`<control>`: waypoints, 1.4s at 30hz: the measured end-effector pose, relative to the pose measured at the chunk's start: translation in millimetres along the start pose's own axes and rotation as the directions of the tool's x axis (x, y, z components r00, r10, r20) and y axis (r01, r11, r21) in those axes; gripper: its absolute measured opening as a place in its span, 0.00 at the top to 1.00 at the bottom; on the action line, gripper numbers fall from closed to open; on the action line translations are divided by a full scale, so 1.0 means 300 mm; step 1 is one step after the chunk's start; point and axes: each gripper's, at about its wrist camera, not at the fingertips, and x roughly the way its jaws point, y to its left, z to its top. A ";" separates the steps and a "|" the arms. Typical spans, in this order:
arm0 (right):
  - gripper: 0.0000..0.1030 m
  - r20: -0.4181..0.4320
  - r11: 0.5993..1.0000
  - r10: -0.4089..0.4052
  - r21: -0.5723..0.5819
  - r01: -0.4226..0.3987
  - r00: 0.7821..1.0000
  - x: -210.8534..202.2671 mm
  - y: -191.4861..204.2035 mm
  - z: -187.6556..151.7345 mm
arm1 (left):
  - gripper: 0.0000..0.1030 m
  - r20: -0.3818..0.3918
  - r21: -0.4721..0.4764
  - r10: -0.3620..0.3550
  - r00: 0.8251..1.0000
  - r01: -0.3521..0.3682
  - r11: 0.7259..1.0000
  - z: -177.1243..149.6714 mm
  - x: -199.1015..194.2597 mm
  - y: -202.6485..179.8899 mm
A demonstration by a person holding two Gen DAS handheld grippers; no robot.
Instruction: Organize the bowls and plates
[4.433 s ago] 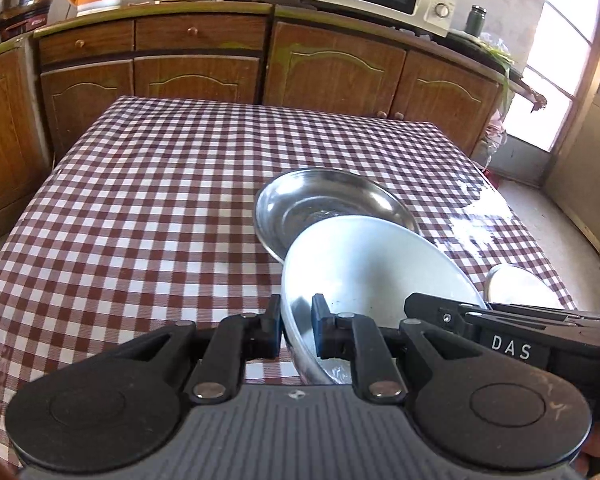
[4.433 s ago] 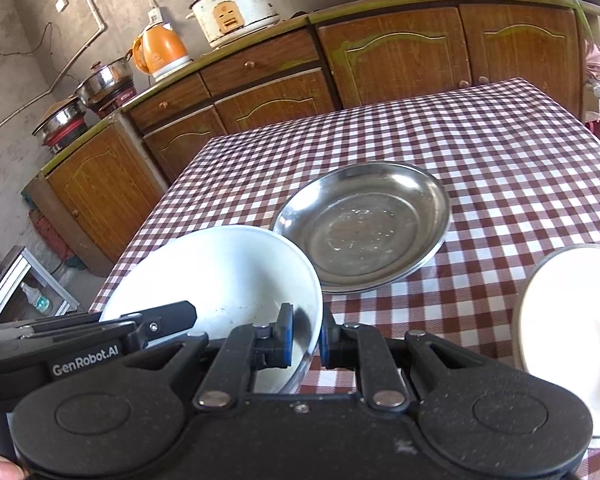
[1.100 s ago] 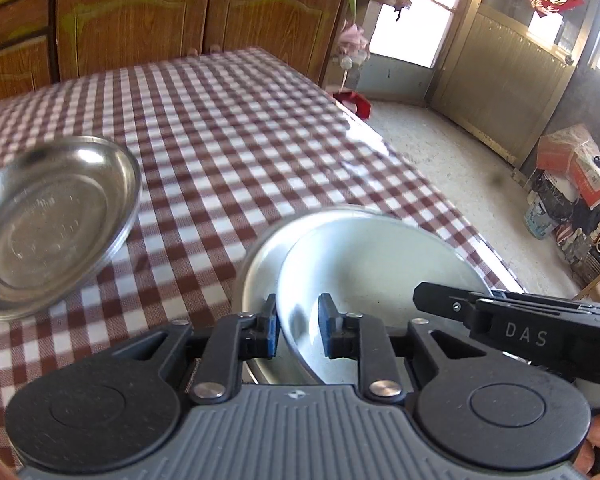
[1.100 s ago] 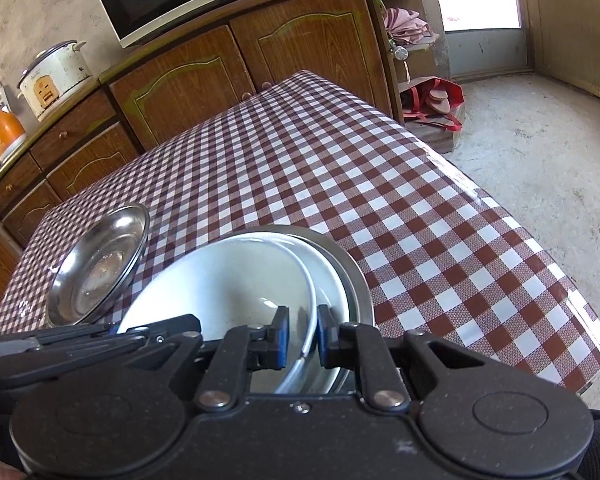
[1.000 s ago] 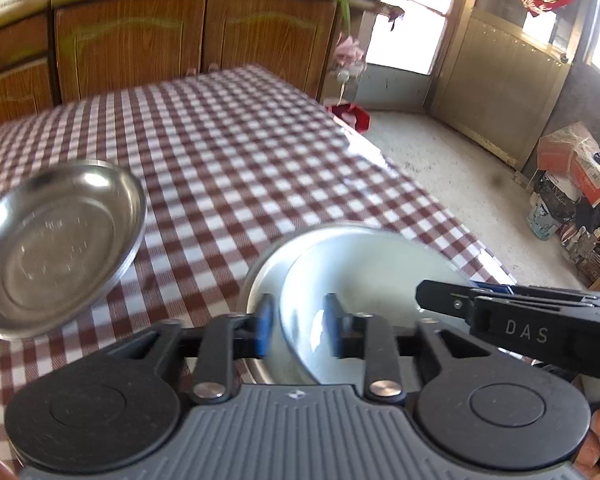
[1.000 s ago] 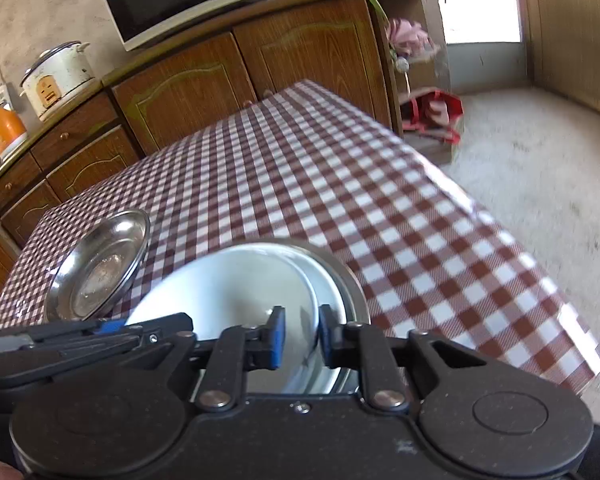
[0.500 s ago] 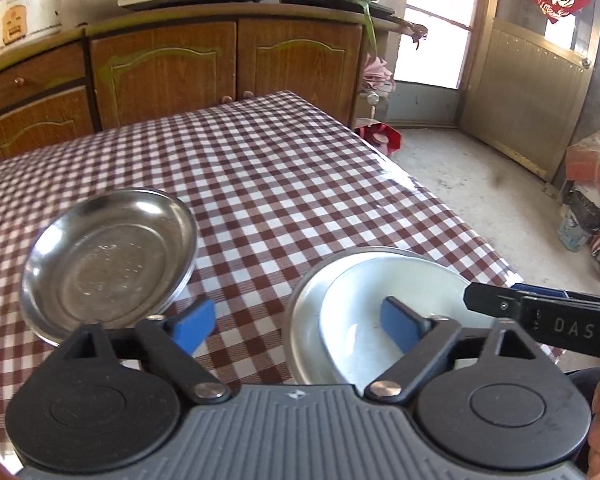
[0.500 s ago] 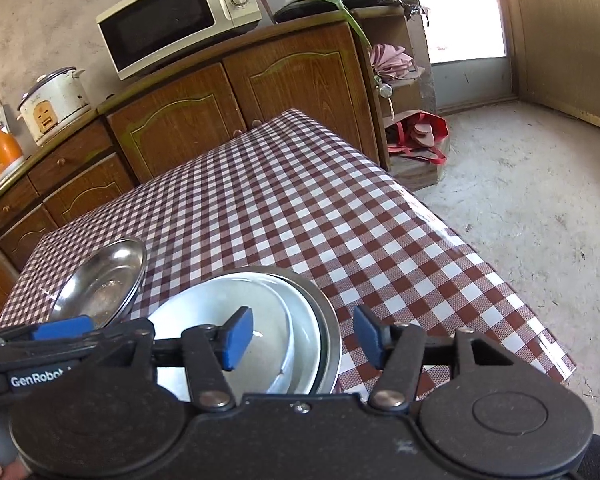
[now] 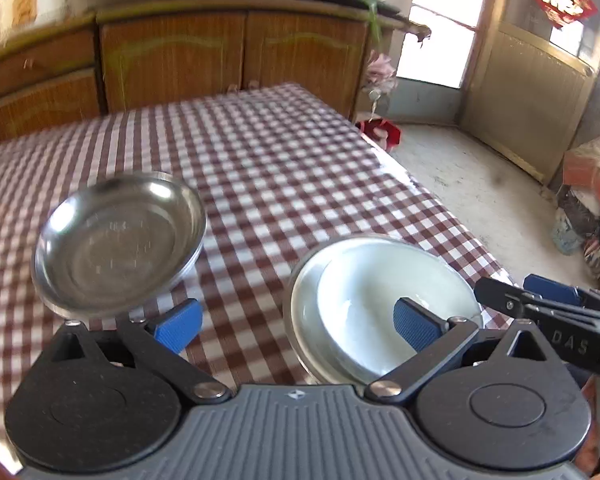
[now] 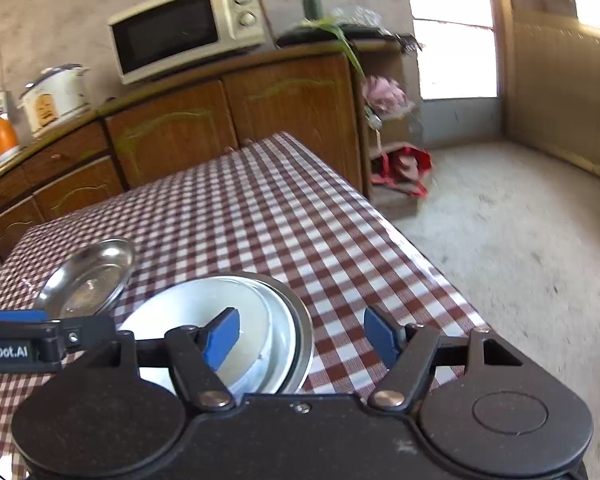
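Both wrist views look down across the table (image 9: 284, 168) toward the cabinets (image 10: 228, 120). Each sits close above the stacked bowl (image 9: 380, 292), which both share.

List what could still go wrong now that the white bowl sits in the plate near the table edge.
1. The white bowl and the plate under it stand close to the table edge; a bump could push the stack off.
2. The left gripper and right gripper are both opening, with pads beside the bowl's rim; pulling back carelessly might catch and drag it.
3. The steel dish lies apart, unstacked.
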 end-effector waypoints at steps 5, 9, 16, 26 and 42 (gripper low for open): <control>0.20 -0.048 0.995 0.091 0.031 -0.090 0.995 0.006 0.010 -0.014 | 0.00 0.035 0.008 0.042 0.999 -0.042 0.999 -0.006 -0.004 -0.004; 0.20 -0.063 0.995 0.093 0.053 -0.090 0.994 0.023 0.006 -0.020 | 0.00 0.017 0.003 0.023 1.000 -0.023 1.000 -0.003 0.013 -0.002; 0.20 -0.128 0.990 0.100 0.109 -0.086 0.987 0.075 -0.049 -0.025 | 0.00 -0.040 0.061 0.045 0.998 -0.042 0.997 -0.012 0.084 -0.012; 0.20 -0.187 0.977 0.143 0.184 -0.108 0.972 0.165 -0.087 -0.019 | 0.00 -0.096 0.032 0.044 0.994 -0.041 0.999 -0.005 0.175 0.007; 0.43 -0.251 0.932 0.285 0.300 -0.206 0.925 0.317 -0.079 -0.032 | 0.39 -0.096 0.050 -0.098 0.991 0.103 0.993 0.003 0.275 -0.034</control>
